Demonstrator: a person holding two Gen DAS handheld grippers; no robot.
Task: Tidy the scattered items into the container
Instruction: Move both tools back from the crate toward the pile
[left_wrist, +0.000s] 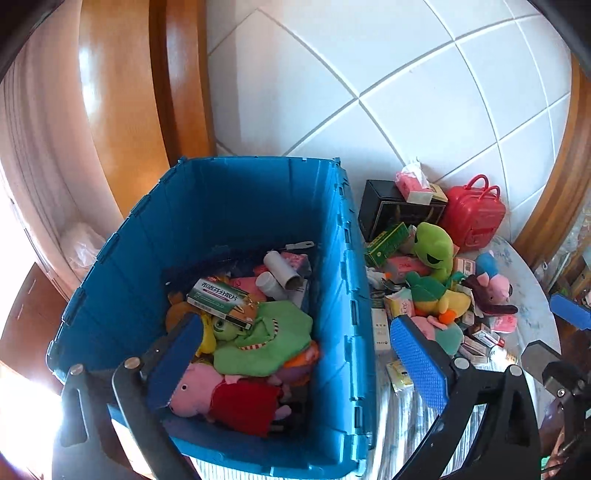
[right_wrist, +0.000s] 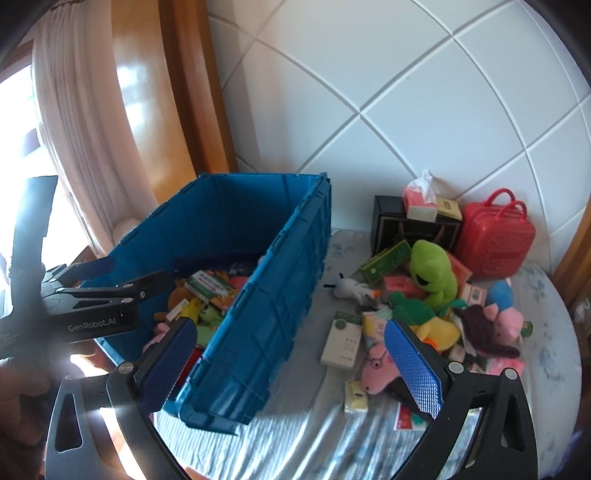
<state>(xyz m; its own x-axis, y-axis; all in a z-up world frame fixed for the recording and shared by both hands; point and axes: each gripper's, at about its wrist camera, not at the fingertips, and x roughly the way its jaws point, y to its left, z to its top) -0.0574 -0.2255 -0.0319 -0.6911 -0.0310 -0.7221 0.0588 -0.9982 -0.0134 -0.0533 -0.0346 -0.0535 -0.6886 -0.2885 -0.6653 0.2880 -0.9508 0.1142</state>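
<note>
The blue crate (left_wrist: 207, 206) is part filled; a toy pile (right_wrist: 436, 295) waits near the table's back edge; left gripper (left_wrist: 295, 354) and right gripper (right_wrist: 295, 365) both gape wide, empty.

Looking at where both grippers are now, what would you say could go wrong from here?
1. The green frog plush lies tangled in the heap with the yellow duck plush; a pull may drag neighbours along.
2. Small boxes near the round table's edge could be knocked off.
3. The open right gripper straddles the blue plastic crate's wall and might bump it.

White tiled wall (right_wrist: 406, 92), wooden frame (right_wrist: 192, 110), pale curtain (right_wrist: 81, 129).
</note>
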